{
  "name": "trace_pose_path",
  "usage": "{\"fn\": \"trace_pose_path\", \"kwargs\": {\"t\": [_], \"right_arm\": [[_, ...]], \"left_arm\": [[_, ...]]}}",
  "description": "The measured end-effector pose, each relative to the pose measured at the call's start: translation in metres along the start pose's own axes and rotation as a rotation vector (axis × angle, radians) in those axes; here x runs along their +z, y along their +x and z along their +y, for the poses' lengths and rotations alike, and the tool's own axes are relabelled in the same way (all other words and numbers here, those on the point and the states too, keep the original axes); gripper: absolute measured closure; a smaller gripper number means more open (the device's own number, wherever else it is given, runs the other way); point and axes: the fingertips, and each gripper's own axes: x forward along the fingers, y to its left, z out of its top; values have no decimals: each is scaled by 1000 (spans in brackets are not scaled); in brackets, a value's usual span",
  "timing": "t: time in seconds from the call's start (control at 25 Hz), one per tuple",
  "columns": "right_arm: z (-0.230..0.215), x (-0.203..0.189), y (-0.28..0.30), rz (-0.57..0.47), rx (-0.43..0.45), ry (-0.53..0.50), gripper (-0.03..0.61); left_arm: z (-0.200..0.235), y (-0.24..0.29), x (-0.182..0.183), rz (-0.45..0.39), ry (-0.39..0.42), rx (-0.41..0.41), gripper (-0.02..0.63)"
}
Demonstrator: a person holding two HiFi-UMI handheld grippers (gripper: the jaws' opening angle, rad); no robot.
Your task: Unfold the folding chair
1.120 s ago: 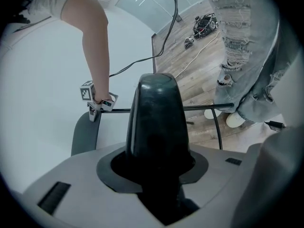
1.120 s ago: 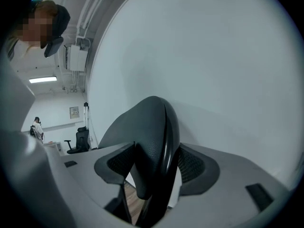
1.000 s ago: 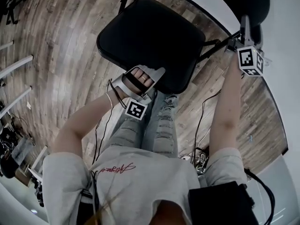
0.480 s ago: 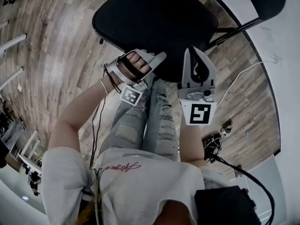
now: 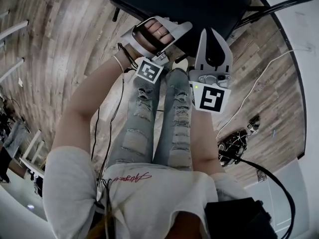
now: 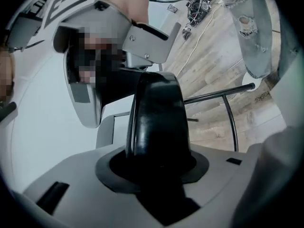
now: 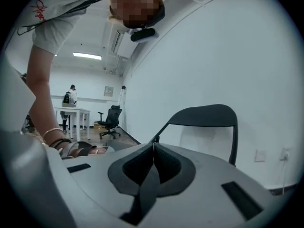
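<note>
Both grippers are now side by side just beyond the person's knees [image 5: 159, 91], at the near edge of the seat [image 5: 189, 1]. The left gripper [image 5: 172, 36] is clamped, half closed, on the seat's padded front edge, as it was a second ago. The right gripper [image 5: 213, 34] has swung back from the frame tube [image 5: 269, 11] at the seat's far right, where its jaws stood wide, and has shut them tight on nothing. Farther off, the seat lies flat and the backrest [image 7: 204, 114] stands upright before the wall [image 7: 213, 56]. The folding chair [image 5: 224, 4] therefore looks fully opened, and probably only the left hold is left to release.
</note>
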Motion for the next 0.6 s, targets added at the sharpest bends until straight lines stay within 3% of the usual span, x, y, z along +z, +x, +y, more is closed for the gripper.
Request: {"fn": "trace_pose_path", "kwargs": {"t": [0.32, 0.6], "right_arm": [[34, -32, -33, -11, -175, -10, 561], [71, -63, -57, -52, -183, 21, 561]], "left_arm": [[-48, -39, 10, -11, 7, 59, 388], [-89, -61, 13, 6, 15, 127, 379]]}}
